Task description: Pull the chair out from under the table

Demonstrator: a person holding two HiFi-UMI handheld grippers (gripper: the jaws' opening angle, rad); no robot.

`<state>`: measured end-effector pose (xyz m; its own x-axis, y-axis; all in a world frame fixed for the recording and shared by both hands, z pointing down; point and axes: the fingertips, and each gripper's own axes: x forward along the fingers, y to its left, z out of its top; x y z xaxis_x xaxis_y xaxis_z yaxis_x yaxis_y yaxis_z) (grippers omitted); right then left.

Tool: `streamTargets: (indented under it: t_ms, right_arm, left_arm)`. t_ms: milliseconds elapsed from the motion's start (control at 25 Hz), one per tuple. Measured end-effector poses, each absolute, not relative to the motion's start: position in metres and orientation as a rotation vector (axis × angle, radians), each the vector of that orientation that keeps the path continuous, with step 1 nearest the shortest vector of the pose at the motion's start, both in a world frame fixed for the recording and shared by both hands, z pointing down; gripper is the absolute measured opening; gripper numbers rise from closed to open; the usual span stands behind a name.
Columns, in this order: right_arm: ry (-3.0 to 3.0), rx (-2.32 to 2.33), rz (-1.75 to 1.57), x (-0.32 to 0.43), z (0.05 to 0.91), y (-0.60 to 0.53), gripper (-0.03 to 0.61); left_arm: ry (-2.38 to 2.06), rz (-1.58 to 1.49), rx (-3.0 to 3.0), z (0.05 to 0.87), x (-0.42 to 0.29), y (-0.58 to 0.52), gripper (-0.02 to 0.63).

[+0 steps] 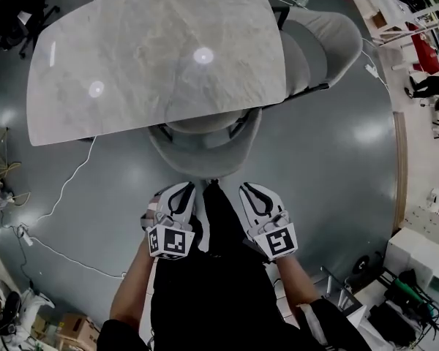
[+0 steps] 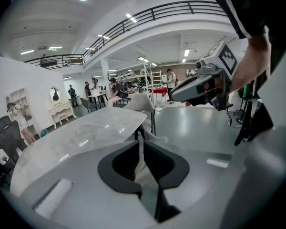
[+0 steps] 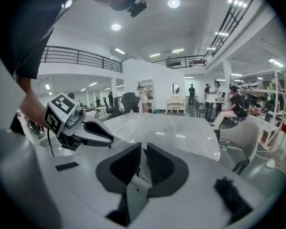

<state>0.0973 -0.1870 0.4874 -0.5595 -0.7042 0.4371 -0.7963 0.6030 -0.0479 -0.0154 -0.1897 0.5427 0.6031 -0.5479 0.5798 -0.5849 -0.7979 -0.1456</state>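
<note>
Bright ceiling lamps (image 3: 173, 3) leave two white glare spots on the polished surface (image 1: 132, 64) and a soft sheen on the floor (image 1: 336, 159). Both gripper views bend strongly toward dark, rounded corners, their foregrounds blurred.

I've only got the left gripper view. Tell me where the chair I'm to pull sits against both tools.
Observer: In the head view the grey chair is tucked under the near edge of the table. The left tool and right tool hang just short of its curved back, one towards each side.
Operator: Give me the right tool's jaws.
Observer: The right gripper view shows them close together with nothing between them.
Operator: Report anything on the floor by that chair.
Observer: In the head view a white cable trails across the floor left of the chair, apart from it.
</note>
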Motion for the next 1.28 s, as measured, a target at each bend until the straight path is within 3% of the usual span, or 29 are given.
streamTargets:
  t_ms: [120,320,560,920,1280]
  right_arm:
    - [-2.437,1.095,0.318,0.093,0.508,-0.188,0.082]
    - [-2.361,0.86,0.172,0.083,0.548,-0.194,0.154]
    - [-2.213,0.584,0.034,0.079,0.602,-0.187,0.201]
    - [-1.995,0.309,-0.176,0.069,0.669,-0.184,0.23]
    - [-1.94,0.211,-0.217,0.062,0.707,-0.196,0.236]
  left_arm:
    - [-0.883,1.088,2.79,0.56,-0.008,-0.186,0.089]
    - [-0.707,1.322,2.878,0.591,0.004,-0.186,0.122]
    - [-0.536,1.559,2.853,0.633,0.006,-0.186,0.235]
    - [-0.381,1.798,2.79,0.69,-0.001,-0.193,0.281]
    - [-0.32,1.904,2.761,0.724,0.0,-0.207,0.276]
